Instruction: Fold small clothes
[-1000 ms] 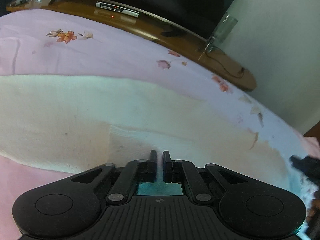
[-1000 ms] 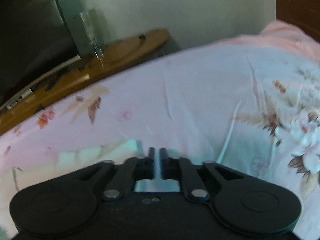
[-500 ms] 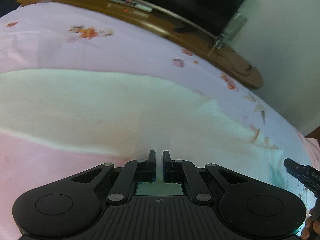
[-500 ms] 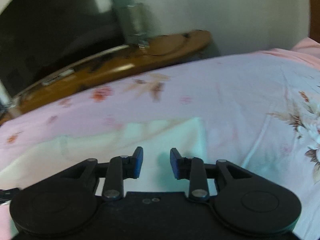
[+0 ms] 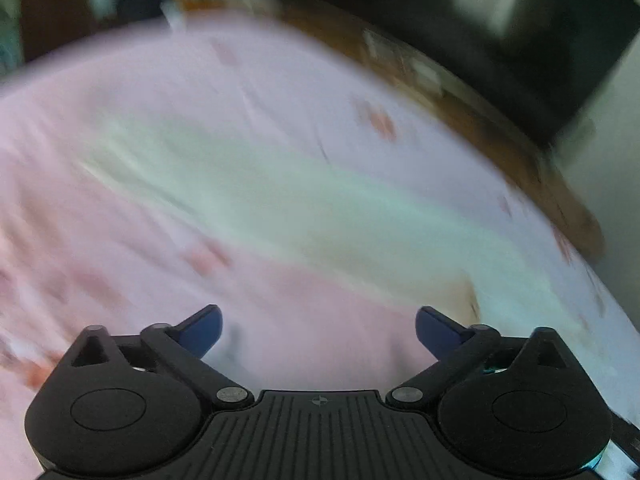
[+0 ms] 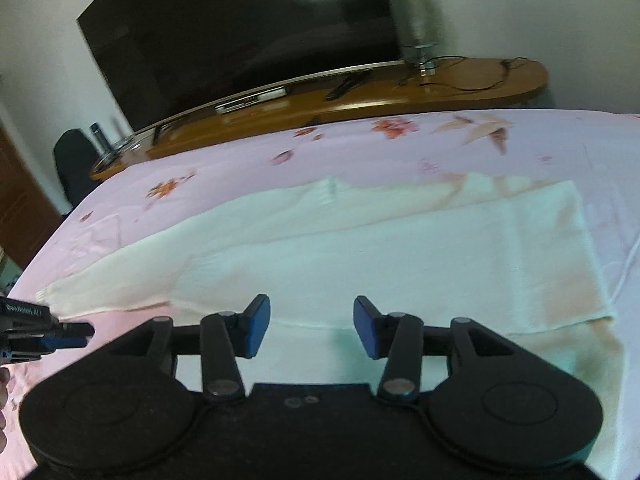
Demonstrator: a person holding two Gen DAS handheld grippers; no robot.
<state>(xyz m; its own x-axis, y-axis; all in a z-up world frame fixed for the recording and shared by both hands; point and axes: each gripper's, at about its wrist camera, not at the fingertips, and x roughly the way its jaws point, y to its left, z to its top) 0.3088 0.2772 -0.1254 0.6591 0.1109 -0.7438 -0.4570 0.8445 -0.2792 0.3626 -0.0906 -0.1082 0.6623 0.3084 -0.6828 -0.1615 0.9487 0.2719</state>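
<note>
A cream-white garment (image 6: 400, 252) lies flat on the pink floral bedsheet (image 6: 240, 160), folded lengthwise into a long band with a sleeve end reaching left. My right gripper (image 6: 312, 326) is open and empty, above the garment's near edge. My left gripper (image 5: 318, 330) is open wide and empty, over the pink sheet just short of the garment (image 5: 320, 208); that view is motion-blurred. The left gripper's tip also shows in the right wrist view (image 6: 60, 334), beside the sleeve end.
A wooden TV bench (image 6: 360, 92) with a large dark TV (image 6: 240, 32), a set-top box and cables runs along the bed's far side. A dark chair (image 6: 72, 160) stands at far left. The bed edge (image 6: 48, 248) falls away on the left.
Both grippers have opened and let go of the garment. The left gripper swung left and back off the cloth; the right gripper pulled back, showing the whole folded garment.
</note>
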